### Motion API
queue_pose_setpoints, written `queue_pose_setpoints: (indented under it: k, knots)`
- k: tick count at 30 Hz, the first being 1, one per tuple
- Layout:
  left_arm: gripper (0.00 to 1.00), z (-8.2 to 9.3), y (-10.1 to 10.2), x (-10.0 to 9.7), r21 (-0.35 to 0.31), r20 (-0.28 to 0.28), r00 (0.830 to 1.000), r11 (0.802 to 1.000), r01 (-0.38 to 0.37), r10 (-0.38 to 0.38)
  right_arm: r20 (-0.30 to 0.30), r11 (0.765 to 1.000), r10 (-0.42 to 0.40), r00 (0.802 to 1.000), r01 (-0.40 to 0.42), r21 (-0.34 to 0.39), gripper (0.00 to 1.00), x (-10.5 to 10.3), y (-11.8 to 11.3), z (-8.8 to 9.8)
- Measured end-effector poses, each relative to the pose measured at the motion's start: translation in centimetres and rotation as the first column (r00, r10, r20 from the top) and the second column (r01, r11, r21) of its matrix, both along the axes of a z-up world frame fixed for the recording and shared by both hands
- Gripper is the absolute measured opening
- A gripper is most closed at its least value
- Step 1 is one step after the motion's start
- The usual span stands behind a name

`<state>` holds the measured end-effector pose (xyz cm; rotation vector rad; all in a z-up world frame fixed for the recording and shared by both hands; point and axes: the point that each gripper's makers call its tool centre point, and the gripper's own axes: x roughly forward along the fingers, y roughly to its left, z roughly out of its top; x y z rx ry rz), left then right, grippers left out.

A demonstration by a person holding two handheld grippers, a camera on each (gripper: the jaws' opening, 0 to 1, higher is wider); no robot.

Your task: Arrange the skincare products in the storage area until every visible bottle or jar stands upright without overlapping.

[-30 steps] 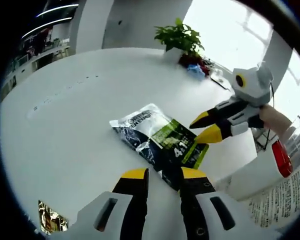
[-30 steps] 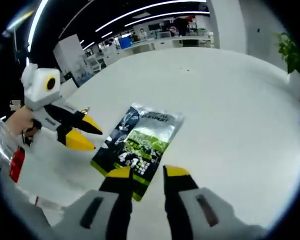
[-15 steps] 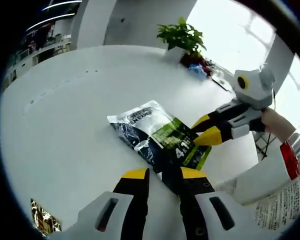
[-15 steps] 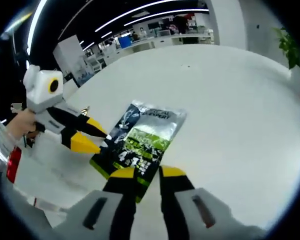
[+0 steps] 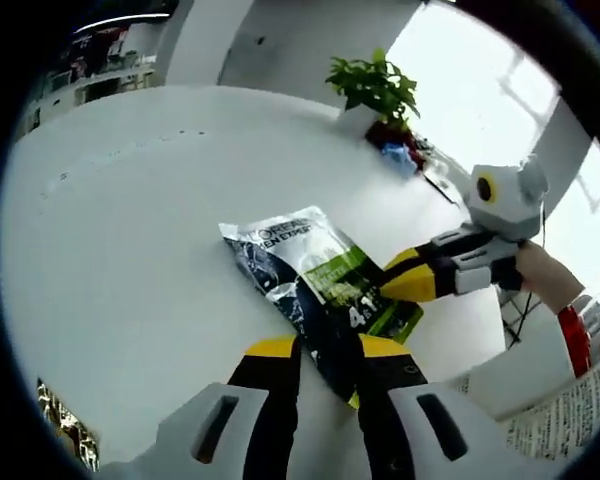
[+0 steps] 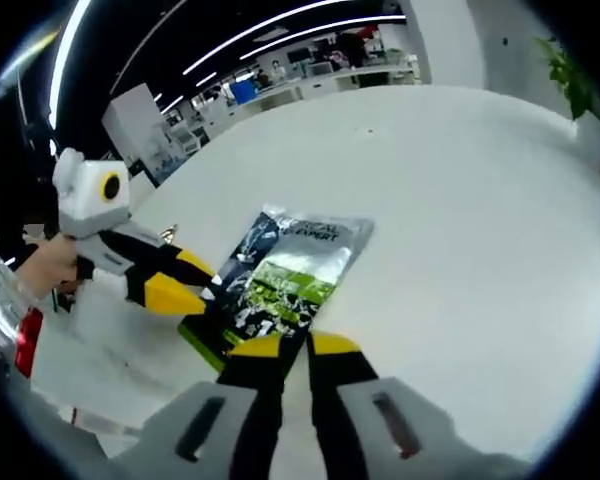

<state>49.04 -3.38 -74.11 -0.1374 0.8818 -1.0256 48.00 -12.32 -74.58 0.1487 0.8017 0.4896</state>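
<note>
On table (image 5: 130,230) | both tools closed in on sachet (image 5: 320,285)

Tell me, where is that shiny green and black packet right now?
The packet lies flat on the white table, just beyond the left gripper, with the right gripper at its right edge.

A flat foil sachet (image 5: 317,283) (image 6: 276,282) lies face up on the white worktop (image 5: 130,250), silver at its far end, black with a bright green panel and white lettering toward the near end, one near corner between yellow gripper tips
</note>
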Motion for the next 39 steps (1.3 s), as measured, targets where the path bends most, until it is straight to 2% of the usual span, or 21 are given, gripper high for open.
queue_pose_setpoints:
  k: [4,7,11,13,16,22,24,26,28,29,30,31,33,34,36,38,39]
  knots:
    - [0.19,0.0,-0.3,1.0,-0.068,-0.063,0.996,0.996,-0.061,0.057,0.000,1.000,-0.017,1.000,0.017,0.023,0.07,-0.2,0.2,0.1]
    - [0.20,0.2,-0.5,0.4,-0.081,-0.067,0.996,0.995,-0.059,0.053,-0.001,0.999,-0.024,1.000,0.024,0.026,0.06,-0.3,0.1,0.0]
    - [0.25,0.9,-0.7,-1.2,-0.108,-0.124,0.990,0.991,-0.074,0.060,0.004,0.999,-0.034,0.999,0.033,0.030,0.04,-0.5,0.1,0.0]
    - [0.22,1.0,-0.5,-1.5,-0.098,-0.103,0.993,0.993,-0.068,0.058,0.008,0.999,-0.037,0.999,0.037,0.026,0.03,-0.7,0.1,0.1]
    - [0.19,1.3,-0.4,-1.9,-0.103,-0.112,0.992,0.992,-0.068,0.056,0.010,0.999,-0.043,0.999,0.043,0.030,0.02,-0.8,0.1,0.1]
    - [0.20,2.2,-0.7,-1.3,-0.130,-0.100,0.993,0.989,-0.071,0.058,0.009,0.998,-0.053,0.999,0.053,0.043,0.02,-1.0,0.2,0.2]
    - [0.20,3.0,-0.9,-1.4,-0.173,-0.112,0.991,0.981,-0.089,0.071,0.009,0.998,-0.054,0.999,0.053,0.045,0.02,-1.0,0.2,0.2]
    - [0.18,3.6,-0.8,-0.6,-0.218,-0.125,0.988,0.969,-0.118,0.092,0.009,0.997,-0.057,0.998,0.056,0.052,0.02,-1.1,0.3,0.2]
    - [0.17,5.2,-1.4,0.0,-0.326,-0.157,0.981,0.931,-0.162,0.116,0.009,0.997,-0.059,0.998,0.058,0.057,0.02,-1.2,0.3,0.2]
    - [0.17,5.9,-1.6,0.3,-0.383,-0.204,0.971,0.902,-0.198,0.127,0.009,0.996,-0.060,0.998,0.059,0.059,0.02,-1.2,0.3,0.2]
    - [0.17,6.1,-1.8,0.5,-0.400,-0.221,0.966,0.890,-0.218,0.137,0.008,0.996,-0.061,0.998,0.060,0.063,0.02,-1.2,0.4,0.3]
    - [0.19,5.8,-1.9,0.6,-0.387,-0.207,0.968,0.897,-0.215,0.142,0.008,0.996,-0.061,0.998,0.061,0.064,0.02,-1.3,0.4,0.3]
    - [0.21,5.2,-1.9,1.1,-0.337,-0.129,0.978,0.921,-0.197,0.162,0.008,0.996,-0.061,0.998,0.060,0.066,0.02,-1.4,0.4,0.3]
    - [0.22,5.2,-2.1,1.1,-0.337,-0.144,0.976,0.920,-0.201,0.161,0.008,0.996,-0.061,0.998,0.060,0.066,0.02,-1.4,0.5,0.3]
    - [0.24,5.4,-2.2,1.2,-0.364,-0.168,0.972,0.907,-0.213,0.161,0.008,0.996,-0.060,0.998,0.060,0.066,0.02,-1.1,0.3,0.2]
    - [0.17,6.4,-2.5,1.2,-0.427,-0.226,0.963,0.873,-0.235,0.148,0.008,0.996,-0.063,0.998,0.062,0.069,0.02,-1.1,0.2,0.2]
    - [0.13,6.4,-2.6,1.2,-0.432,-0.251,0.957,0.868,-0.244,0.144,0.008,0.996,-0.063,0.998,0.063,0.071,0.02,-1.1,0.2,0.2]
